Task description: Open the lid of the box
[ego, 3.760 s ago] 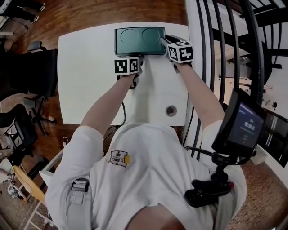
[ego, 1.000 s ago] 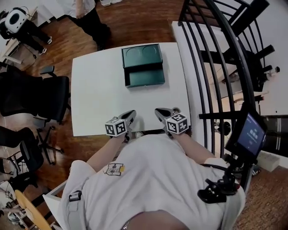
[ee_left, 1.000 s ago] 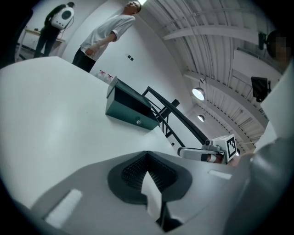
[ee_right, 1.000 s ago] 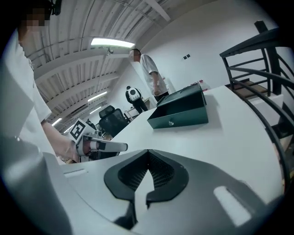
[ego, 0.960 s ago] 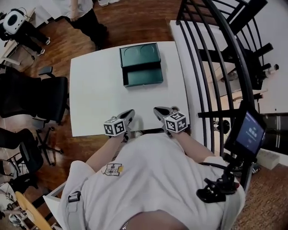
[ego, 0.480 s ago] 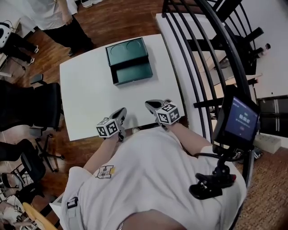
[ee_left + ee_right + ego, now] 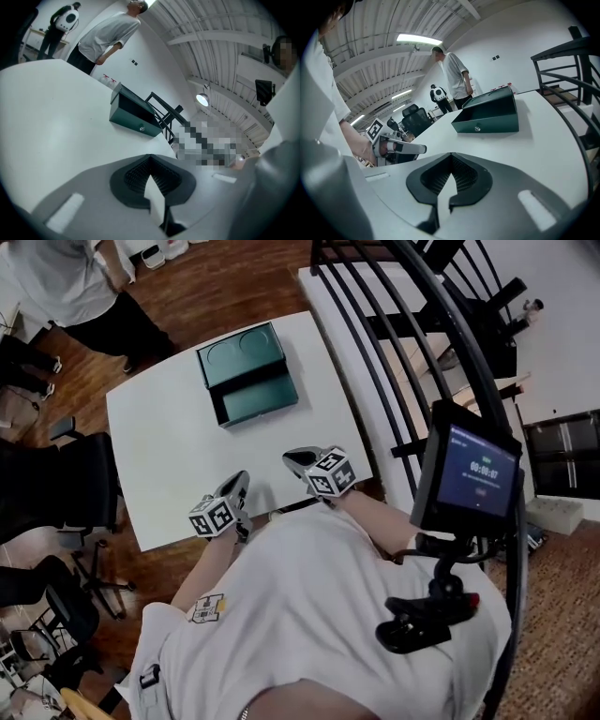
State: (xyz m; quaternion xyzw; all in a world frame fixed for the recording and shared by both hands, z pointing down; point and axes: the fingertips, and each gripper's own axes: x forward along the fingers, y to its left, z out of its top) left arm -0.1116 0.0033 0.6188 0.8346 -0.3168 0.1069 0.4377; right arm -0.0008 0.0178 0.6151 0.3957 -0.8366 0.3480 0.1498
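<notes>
The dark green box (image 7: 258,401) stands on the far part of the white table (image 7: 159,446). Its lid (image 7: 234,346) is swung open and lies back behind it, showing two round recesses. Both grippers rest at the near table edge, well short of the box. My left gripper (image 7: 240,484) is shut with nothing in it, and so is my right gripper (image 7: 292,457). The left gripper view shows the box (image 7: 136,116) far ahead of the closed left gripper (image 7: 151,157). In the right gripper view the box (image 7: 490,117) sits beyond the closed right gripper (image 7: 451,155), with the left gripper (image 7: 401,147) off to the side.
Black office chairs (image 7: 56,493) stand left of the table. A black stair railing (image 7: 394,362) runs along its right side. A screen on a mount (image 7: 469,474) hangs near my right arm. A person (image 7: 66,287) stands beyond the table's far left corner.
Since the earliest frame both grippers have drawn back from the box to the near table edge. Over the last second the head view has swung, and the grippers stay shut there.
</notes>
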